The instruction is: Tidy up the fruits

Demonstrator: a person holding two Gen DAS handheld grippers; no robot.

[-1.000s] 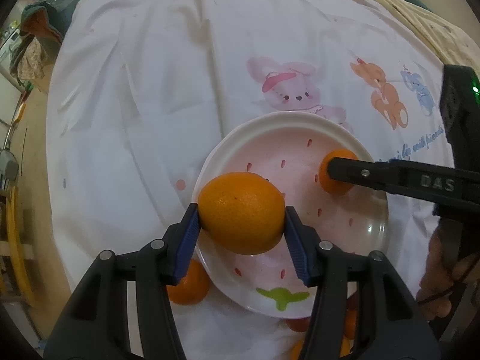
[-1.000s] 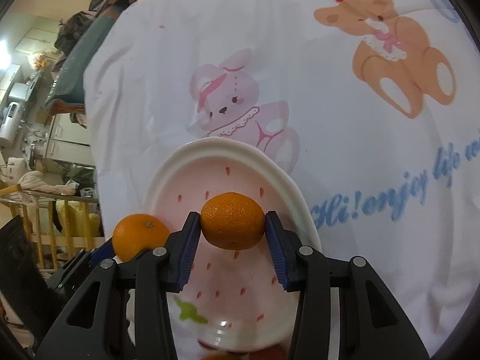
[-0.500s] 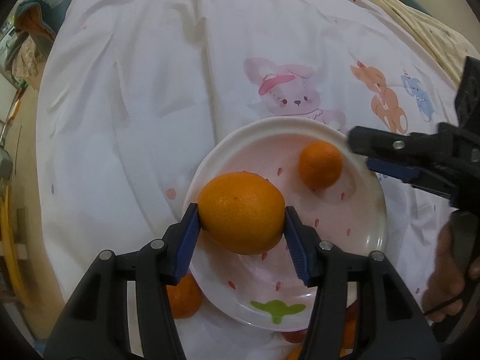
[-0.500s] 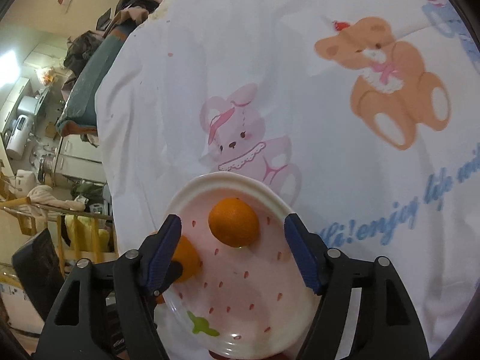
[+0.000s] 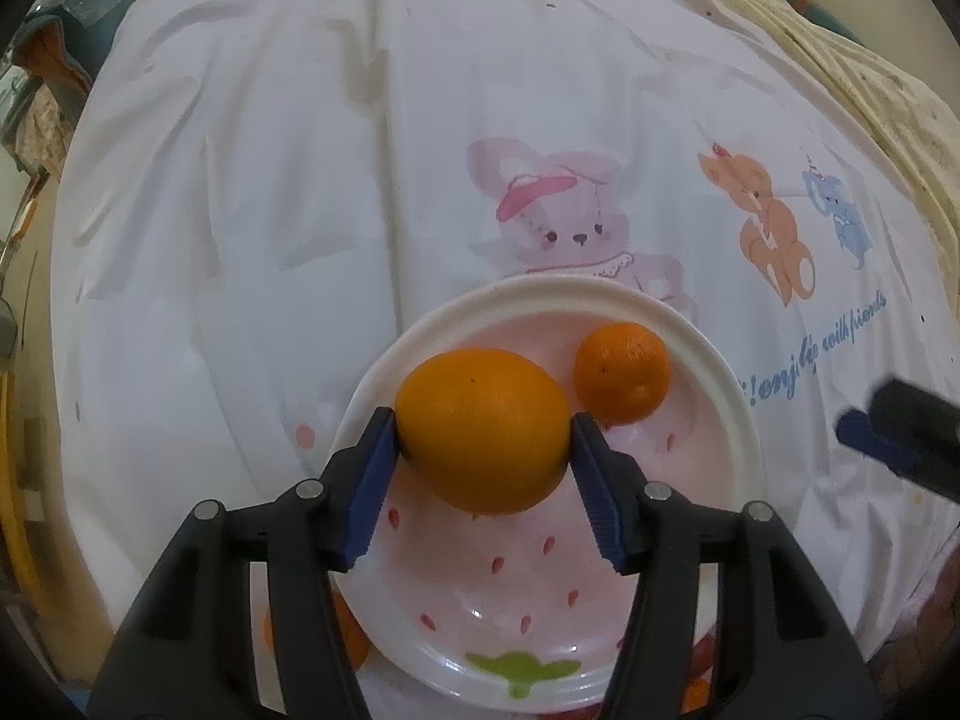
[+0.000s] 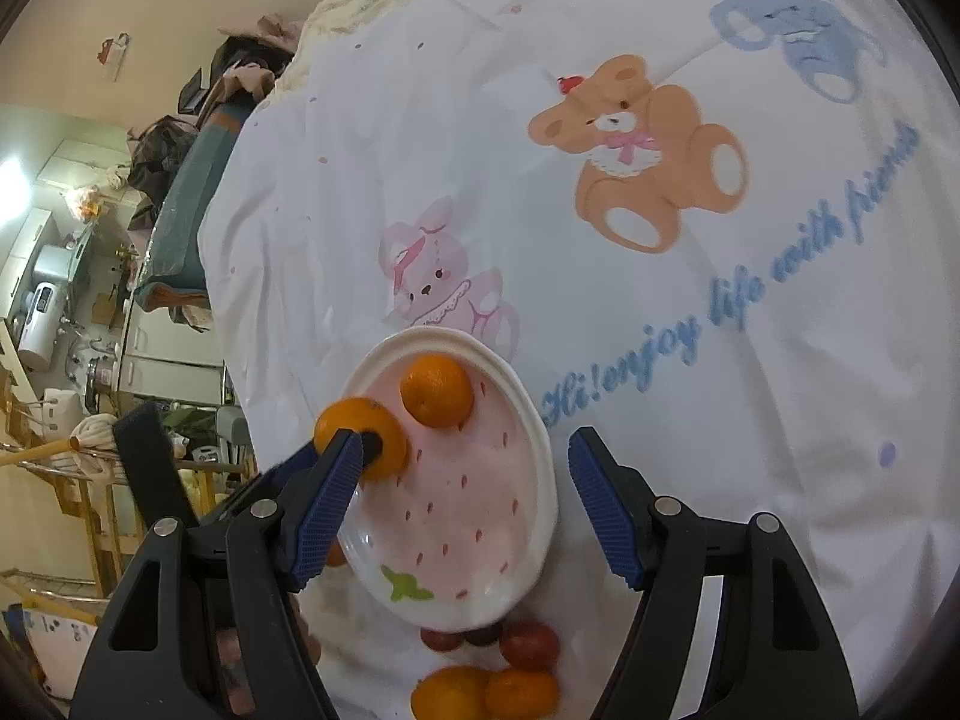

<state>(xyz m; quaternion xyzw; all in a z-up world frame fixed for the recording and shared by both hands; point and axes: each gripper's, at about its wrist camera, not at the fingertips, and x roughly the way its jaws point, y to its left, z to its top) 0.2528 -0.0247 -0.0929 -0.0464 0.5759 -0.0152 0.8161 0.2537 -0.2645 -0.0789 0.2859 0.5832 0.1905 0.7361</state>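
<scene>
Between the left gripper's [image 5: 483, 450] blue pads sits a large orange [image 5: 483, 429], over the near-left part of the plate [image 5: 741, 420]. Left pad touches the fruit; right pad is at its edge, contact there hard to confirm. Jaws have just been opening slightly with the orange between them, and it hasn't dropped out. Can't tell whether it rests on the plate or hangs above it.

Right gripper [image 6: 465, 489]: jaws wide apart, nothing between the pads, only plate and cloth behind them. They have just been opening. It's off to the right of the plate; its dark tip shows at the right edge of the left wrist view.

Plate is white-rimmed, pink inside with strawberry-seed marks and a green leaf print at the near edge. A smaller mandarin [image 5: 622, 373] lies loose on its far-right part, just beside the large orange, apart from both grippers.

Near the plate's close rim, on the cloth: two more oranges [image 6: 486, 690] touching each other, plus a few small dark-red fruits [image 6: 528, 645]. One more orange [image 5: 348, 639] peeks out at the plate's near-left rim, mostly hidden by the left gripper's finger.

Beyond the plate, the white cartoon-print sheet [image 5: 270, 210]: pink bunny just past the far rim, bear and blue elephant farther right.

Room clutter at far left, blurred.
</scene>
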